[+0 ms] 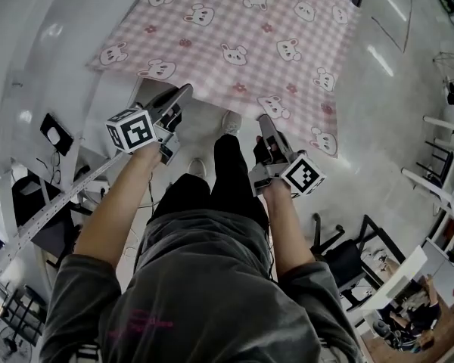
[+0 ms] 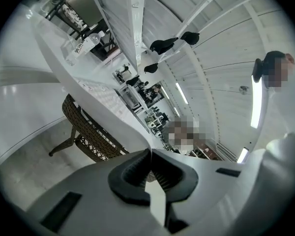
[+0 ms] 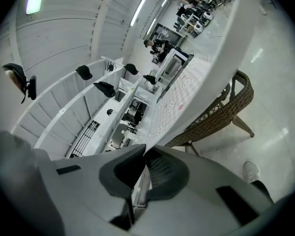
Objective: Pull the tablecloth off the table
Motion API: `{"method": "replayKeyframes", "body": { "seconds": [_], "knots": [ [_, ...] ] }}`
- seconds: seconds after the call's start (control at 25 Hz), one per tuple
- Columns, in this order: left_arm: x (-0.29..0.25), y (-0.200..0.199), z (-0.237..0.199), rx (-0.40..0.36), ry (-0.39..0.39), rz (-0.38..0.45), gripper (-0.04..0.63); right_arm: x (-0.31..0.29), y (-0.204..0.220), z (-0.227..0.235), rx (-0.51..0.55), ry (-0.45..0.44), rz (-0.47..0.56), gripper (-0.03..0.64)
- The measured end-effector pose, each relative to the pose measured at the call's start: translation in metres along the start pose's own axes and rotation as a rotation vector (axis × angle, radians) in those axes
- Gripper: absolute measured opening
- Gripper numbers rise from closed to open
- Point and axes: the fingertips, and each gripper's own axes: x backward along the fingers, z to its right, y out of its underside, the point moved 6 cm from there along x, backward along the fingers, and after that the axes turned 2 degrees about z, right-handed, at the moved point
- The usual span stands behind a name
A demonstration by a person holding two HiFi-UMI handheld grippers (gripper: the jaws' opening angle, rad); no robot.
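the pink checked tablecloth with bunny faces lies spread over the counter, its near edge toward the person. the left gripper and right gripper meet that edge apart from each other, each with jaws clenched on the cloth. a wicker chair stands beneath.
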Motion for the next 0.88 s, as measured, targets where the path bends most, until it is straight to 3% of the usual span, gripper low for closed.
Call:
{"method": "replayKeyframes", "body": {
  "seconds": [0.04,0.16,0.24,0.88],
  "knots": [
    [-0.023,-0.015,-0.016,-0.032,0.049,0.022,0.002,-0.023,-0.011,0.011,0.042,-0.024,0.039,0.005],
    [-0.160,-0.111,-0.063,-0.231,0.344,0.152,0.002,-0.131,-0.104,0.049,0.290,-0.158,0.284,0.005],
    [-0.194,-0.135,-0.077,-0.292,0.442,0.191,0.002,-0.158,-0.124,0.059,0.363,-0.205,0.366,0.005],
    [-0.095,-0.073,-0.040,-0.285,0.512,0.194,0.002,-0.073,-0.048,0.027,0.405,-0.232,0.397,0.005]
  ]
}}
